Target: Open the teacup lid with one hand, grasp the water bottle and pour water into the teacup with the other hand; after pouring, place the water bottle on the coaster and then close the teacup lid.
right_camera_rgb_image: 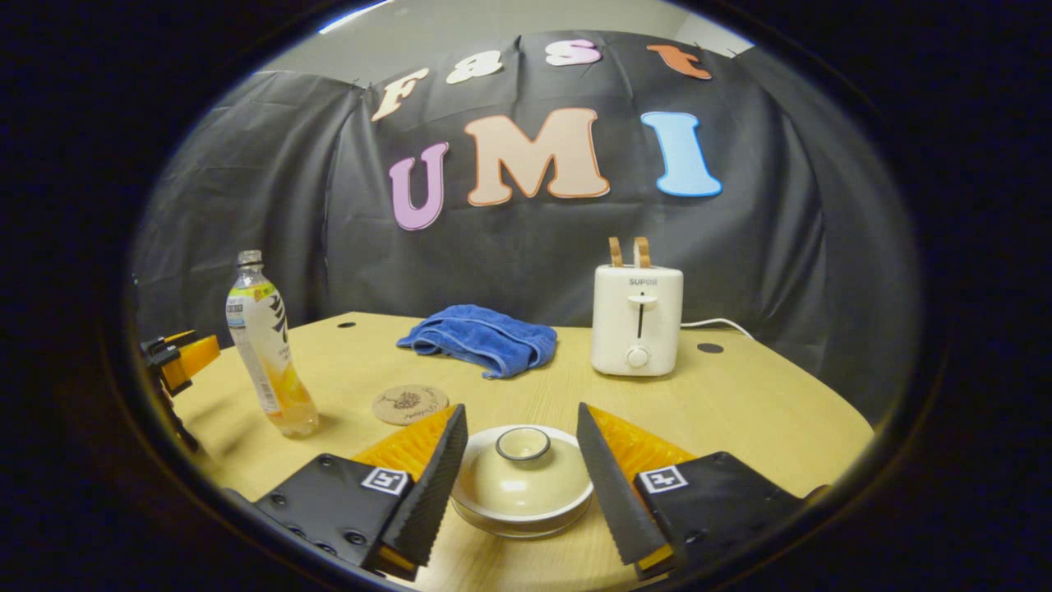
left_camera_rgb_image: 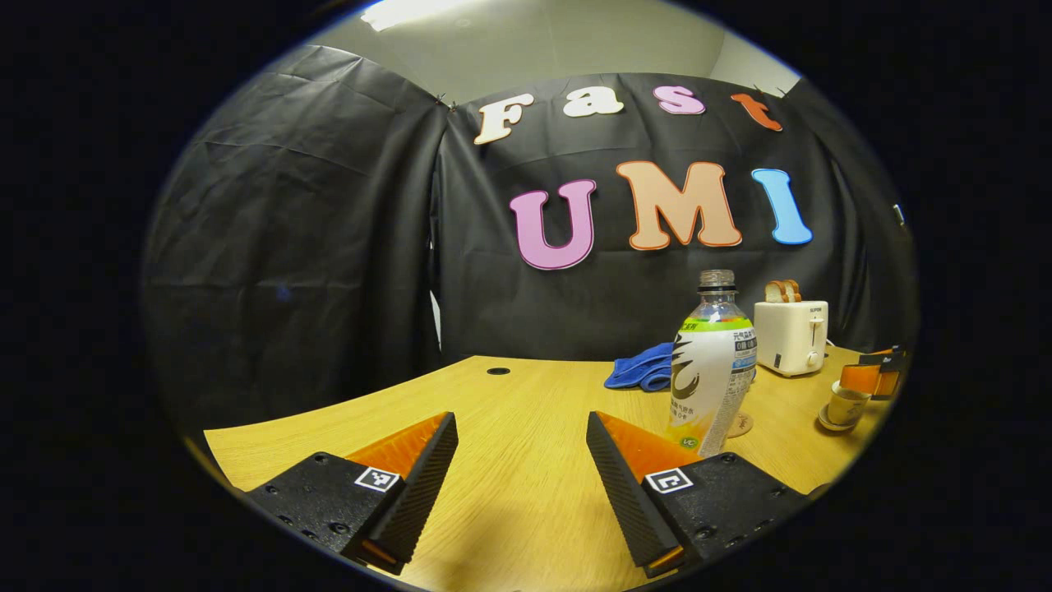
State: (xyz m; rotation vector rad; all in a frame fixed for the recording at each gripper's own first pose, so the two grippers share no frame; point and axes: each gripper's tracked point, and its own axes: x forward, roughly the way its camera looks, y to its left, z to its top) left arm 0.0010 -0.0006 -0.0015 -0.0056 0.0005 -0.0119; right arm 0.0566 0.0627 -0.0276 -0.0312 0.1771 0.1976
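Note:
A cream teacup (right_camera_rgb_image: 521, 501) with its lid (right_camera_rgb_image: 523, 469) on stands on the table close in front of the right gripper view. My right gripper (right_camera_rgb_image: 520, 421) is open, one finger on each side of the lid, neither pressing on it. The clear water bottle (left_camera_rgb_image: 713, 370) stands upright with no cap, just right of my open left gripper (left_camera_rgb_image: 521, 416), which holds nothing. A round cork coaster (right_camera_rgb_image: 410, 404) lies between bottle (right_camera_rgb_image: 267, 349) and cup. The left gripper view shows the teacup (left_camera_rgb_image: 846, 405) far right with the right gripper (left_camera_rgb_image: 879, 372) by it.
A white toaster (right_camera_rgb_image: 637, 322) with bread slices stands at the back of the wooden table (right_camera_rgb_image: 764, 411). Beside it, toward the back middle, lies a crumpled blue towel (right_camera_rgb_image: 481, 337). The left gripper (right_camera_rgb_image: 177, 355) shows at the far left edge of the right gripper view.

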